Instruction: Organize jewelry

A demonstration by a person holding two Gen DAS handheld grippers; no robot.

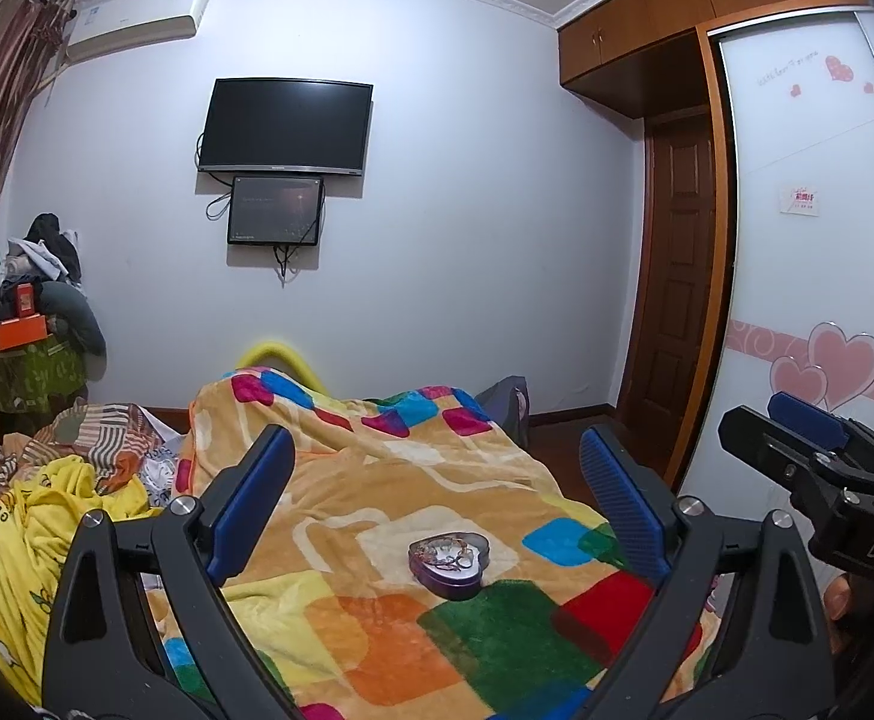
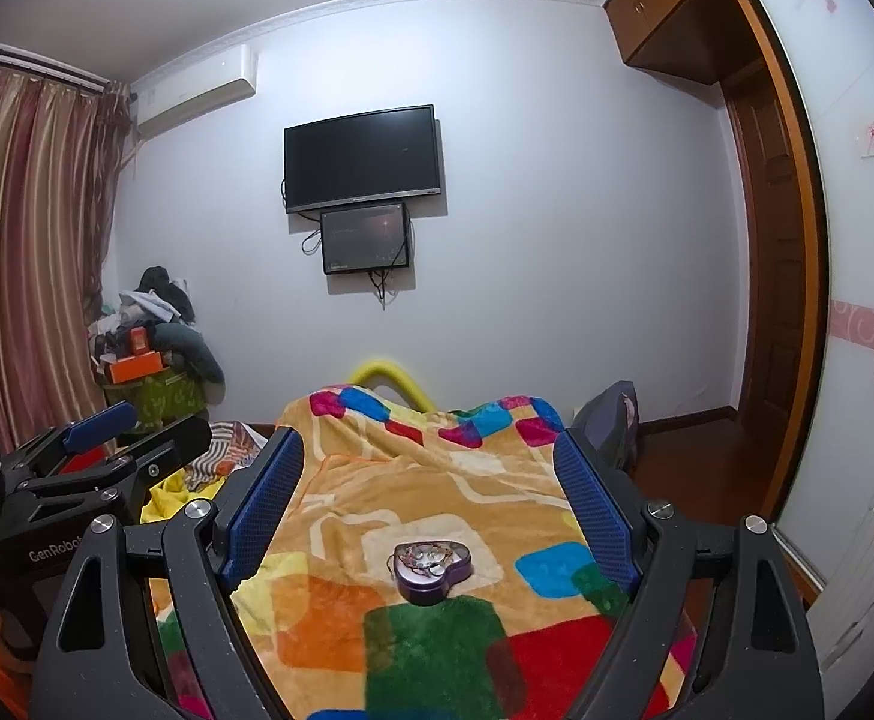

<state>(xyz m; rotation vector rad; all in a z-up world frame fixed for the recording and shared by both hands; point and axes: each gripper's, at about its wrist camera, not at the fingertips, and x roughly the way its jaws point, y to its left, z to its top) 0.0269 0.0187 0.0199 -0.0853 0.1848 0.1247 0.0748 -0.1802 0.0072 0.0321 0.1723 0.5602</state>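
A purple heart-shaped tin [image 1: 445, 585] sits on the colourful blanket, lid off, with a tangle of jewelry [image 1: 445, 553] inside. My left gripper [image 1: 435, 438] hovers above and short of it, open, nothing between its blue pads. In the right wrist view the same tin [image 2: 431, 588] and its jewelry [image 2: 425, 558] lie centred between the fingers of my right gripper [image 2: 426, 444], which is also open and empty. The two grippers are side by side: the right one [image 1: 808, 444] shows at the left view's right edge, the left one [image 2: 131, 426] at the right view's left edge.
The blanket [image 1: 377, 480] covers a bed, with yellow and striped bedding [image 1: 47, 516] crumpled to the left. A pile of clothes and boxes [image 1: 35, 312] stands in the far left corner. A wardrobe [image 1: 814, 240] and door are on the right, a white suitcase [image 2: 856, 570] beside the bed.
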